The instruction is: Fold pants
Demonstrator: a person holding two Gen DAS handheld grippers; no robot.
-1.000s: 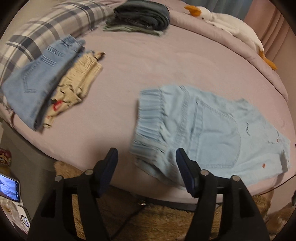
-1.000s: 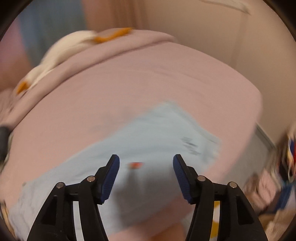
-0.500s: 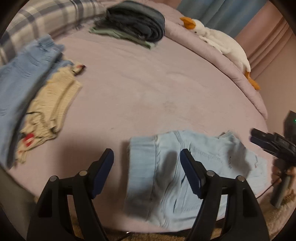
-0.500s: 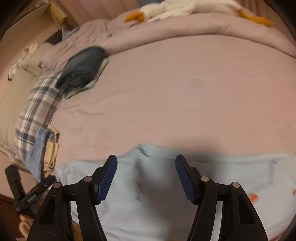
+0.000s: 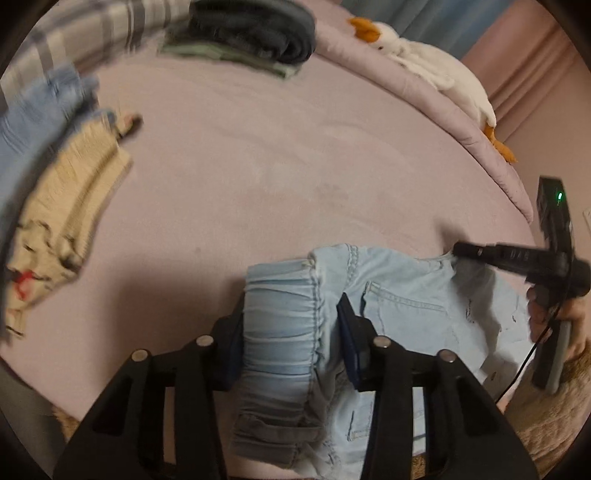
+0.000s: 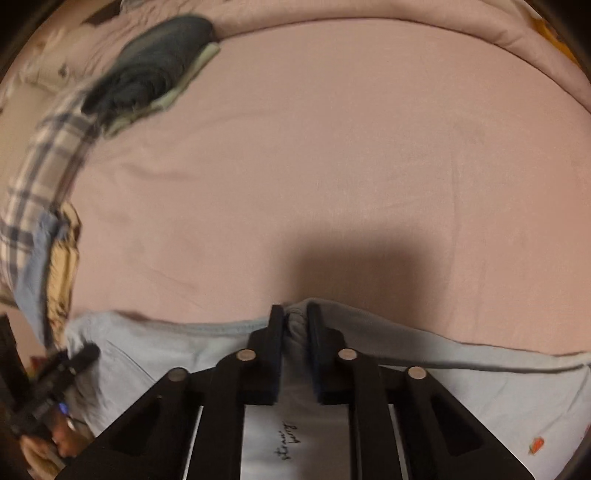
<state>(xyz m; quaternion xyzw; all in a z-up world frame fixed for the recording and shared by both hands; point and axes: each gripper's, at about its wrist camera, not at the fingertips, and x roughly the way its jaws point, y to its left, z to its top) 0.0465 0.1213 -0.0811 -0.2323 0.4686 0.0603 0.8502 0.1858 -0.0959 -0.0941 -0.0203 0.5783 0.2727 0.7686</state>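
Observation:
Light blue pants lie at the near edge of the pink bed, their elastic waistband toward the left. My left gripper straddles that gathered waistband, its jaws closing and the pads pressing the bunched fabric. In the right wrist view the same pants spread across the bottom. My right gripper has its jaws closing, nearly together, pinching a small fold of the far edge. The left wrist view shows the right gripper at the pants' far right end, held by a hand.
A stack of dark folded clothes sits at the back of the bed. Blue jeans and a beige garment lie at the left by a plaid pillow. A white goose toy rests on the rolled blanket.
Both grippers came down onto the pants and closed from wide open. The left now has the waistband, the right a fold of the far edge after swinging across the bed.

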